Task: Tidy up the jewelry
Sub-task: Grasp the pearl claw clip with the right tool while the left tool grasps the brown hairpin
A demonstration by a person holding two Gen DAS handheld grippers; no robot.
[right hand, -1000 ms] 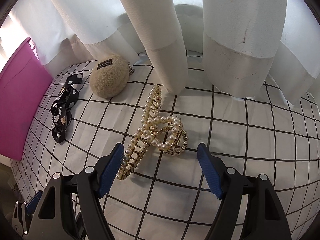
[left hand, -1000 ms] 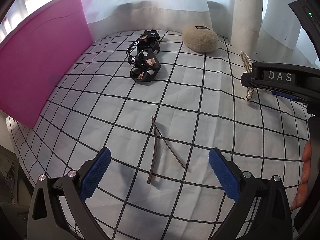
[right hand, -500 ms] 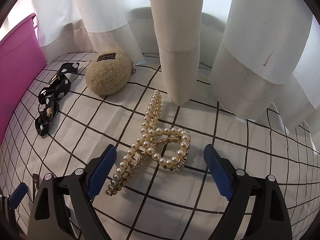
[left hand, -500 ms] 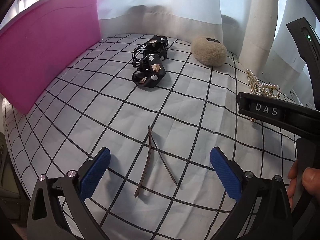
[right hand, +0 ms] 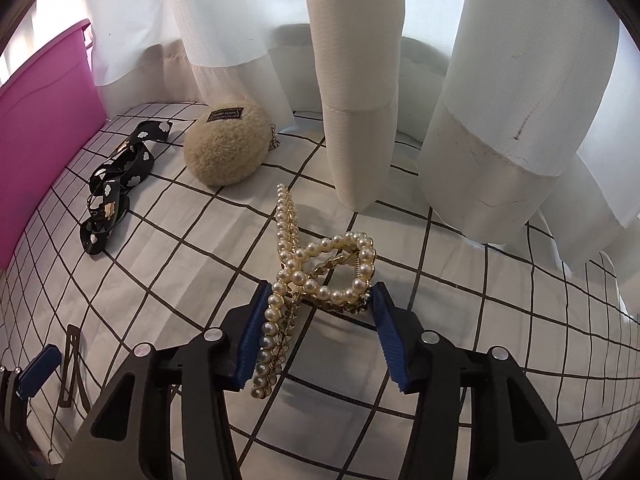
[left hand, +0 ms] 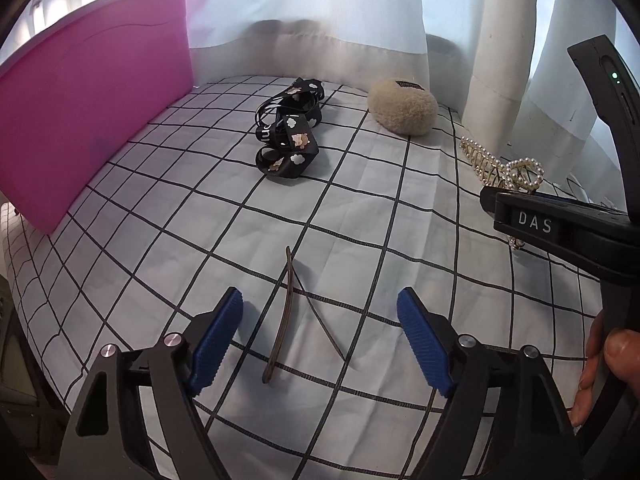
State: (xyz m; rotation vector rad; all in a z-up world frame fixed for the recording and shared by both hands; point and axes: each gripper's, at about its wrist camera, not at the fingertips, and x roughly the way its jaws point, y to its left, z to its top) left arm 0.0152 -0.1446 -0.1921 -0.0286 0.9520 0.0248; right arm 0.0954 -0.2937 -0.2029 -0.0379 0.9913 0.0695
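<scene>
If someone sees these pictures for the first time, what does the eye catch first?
Probably the pearl hair claw, lying on the checked cloth between the right gripper pads, which sit close around it. Next, the pink bin along the left edge, and the brown hair clip before the open left gripper.

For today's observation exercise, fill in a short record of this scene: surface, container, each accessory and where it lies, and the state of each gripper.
surface: checked cloth
container: pink bin, at the left edge of the cloth
pearl claw clip: between the right gripper pads, both pads touching it
brown hair clip: flat on the cloth, between the open left gripper fingers, untouched
black patterned ribbon: near the bin
fluffy beige pouch: by the curtain
</scene>
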